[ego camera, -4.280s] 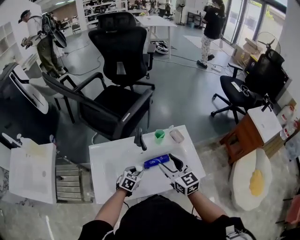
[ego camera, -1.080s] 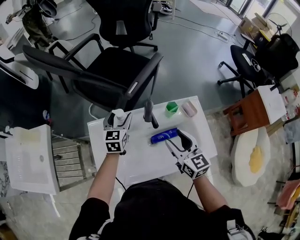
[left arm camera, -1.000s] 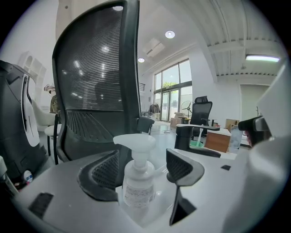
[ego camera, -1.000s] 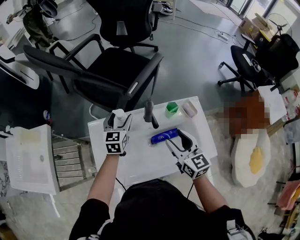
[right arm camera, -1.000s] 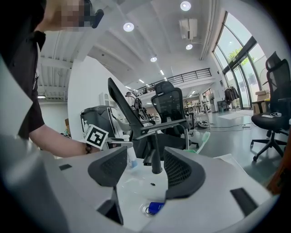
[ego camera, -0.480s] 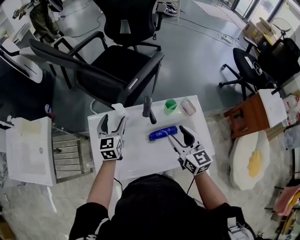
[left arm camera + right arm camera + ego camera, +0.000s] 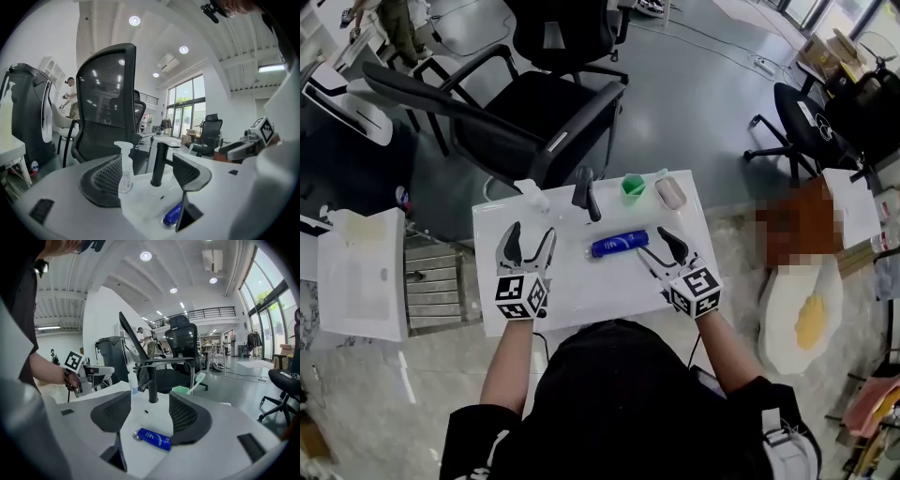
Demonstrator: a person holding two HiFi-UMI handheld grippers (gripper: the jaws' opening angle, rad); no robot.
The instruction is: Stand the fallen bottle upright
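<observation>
Currently pre-grasp: blue bottle (image 7: 620,246) lies flat mid-frame on the white table (image 7: 572,295). Right gripper (image 7: 654,246) sits just beside its right end, jaws spread, nothing gripped. Left gripper (image 7: 532,234), centre-left, is also spread and empty. Next: straddle the body, clamp, pivot upright.

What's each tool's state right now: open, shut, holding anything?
Left tool: open, holding nothing.
Right tool: open, not gripping; the blue bottle lies on its side by its jaws.
</observation>
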